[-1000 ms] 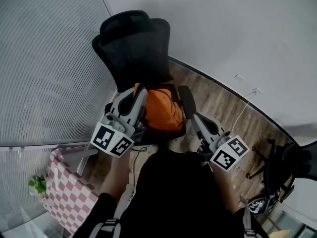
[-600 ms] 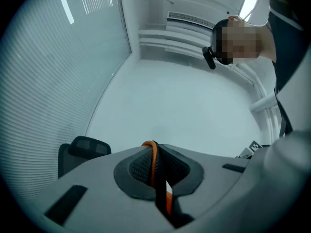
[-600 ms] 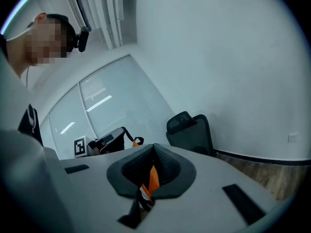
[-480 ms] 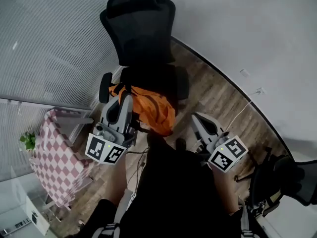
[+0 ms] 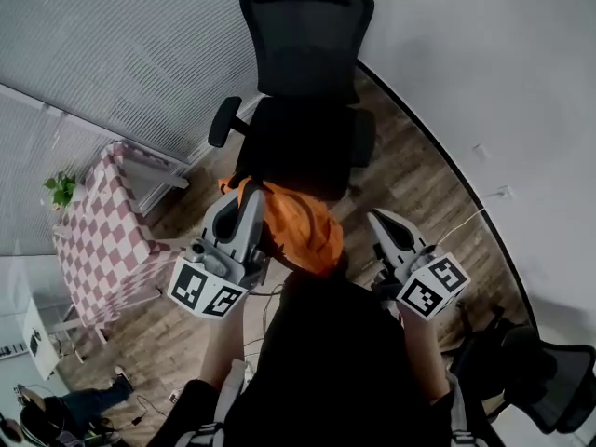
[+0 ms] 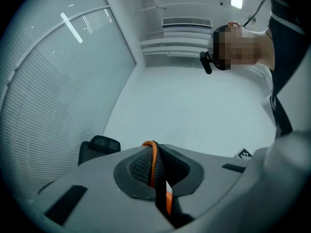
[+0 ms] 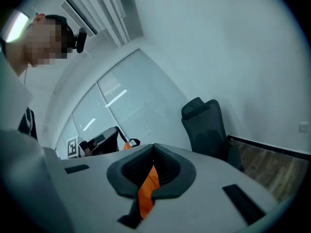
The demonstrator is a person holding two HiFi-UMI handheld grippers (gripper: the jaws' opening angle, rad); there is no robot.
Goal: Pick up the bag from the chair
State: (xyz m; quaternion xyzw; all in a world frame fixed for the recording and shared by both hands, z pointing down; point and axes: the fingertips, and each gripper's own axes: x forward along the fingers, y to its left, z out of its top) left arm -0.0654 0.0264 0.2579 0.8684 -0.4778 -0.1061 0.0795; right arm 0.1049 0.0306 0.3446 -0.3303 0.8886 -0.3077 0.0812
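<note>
The orange bag hangs in the air between my two grippers, in front of the black office chair, whose seat is bare. My left gripper is at the bag's left end, shut on its black and orange strap. My right gripper is at the bag's right side, shut on a fold of orange fabric. In the right gripper view the chair stands beyond the jaws, near the white wall.
A small table with a pink and white checked cloth stands to the left, with a small plant beside it. Blinds on a glass wall run behind the chair. A second dark chair is at the lower right. A white cable lies on the wood floor.
The bag has come off the chair seat and now hangs from both grippers. The view has drawn back from the chair, which sits farther away and bare.
</note>
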